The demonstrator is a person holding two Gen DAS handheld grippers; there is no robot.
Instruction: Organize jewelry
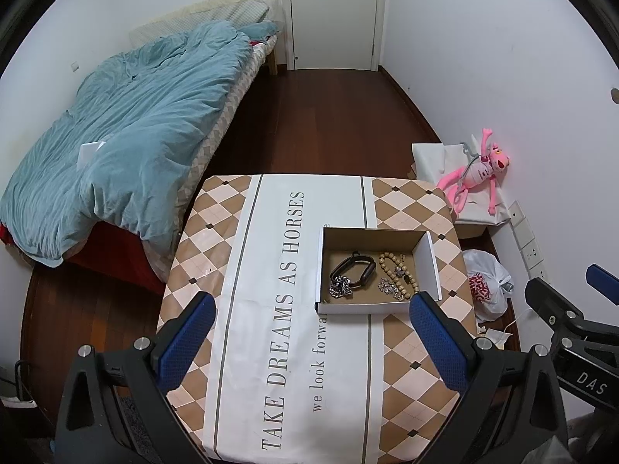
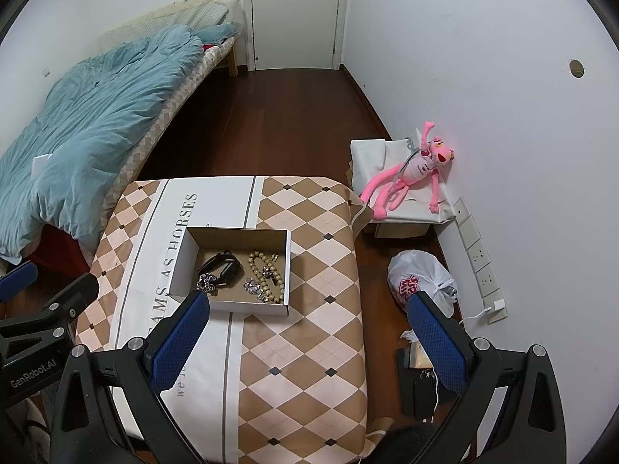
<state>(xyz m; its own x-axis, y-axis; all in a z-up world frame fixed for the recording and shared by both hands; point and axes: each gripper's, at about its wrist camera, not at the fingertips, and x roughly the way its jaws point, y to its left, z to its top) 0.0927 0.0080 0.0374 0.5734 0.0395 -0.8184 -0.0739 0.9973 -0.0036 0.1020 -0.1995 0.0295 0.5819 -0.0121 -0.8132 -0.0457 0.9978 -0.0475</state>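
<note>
A shallow cardboard box (image 1: 377, 270) sits toward the right edge of a tabletop (image 1: 271, 270) covered in a diamond-patterned cloth printed "TAKE DREAMS AS HORSES". Inside lie a black band (image 1: 354, 266), a silver chain (image 1: 340, 290), a string of wooden beads (image 1: 396, 274) and sparkling pieces (image 1: 386, 285). The left gripper (image 1: 312, 342) hovers over the near edge, jaws spread wide and empty. Part of the right gripper (image 1: 572, 309) shows beyond the right edge.

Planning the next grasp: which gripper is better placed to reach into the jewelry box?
Probably left: the box sits just ahead of the open left gripper. The open right gripper points past the box's right side.
</note>
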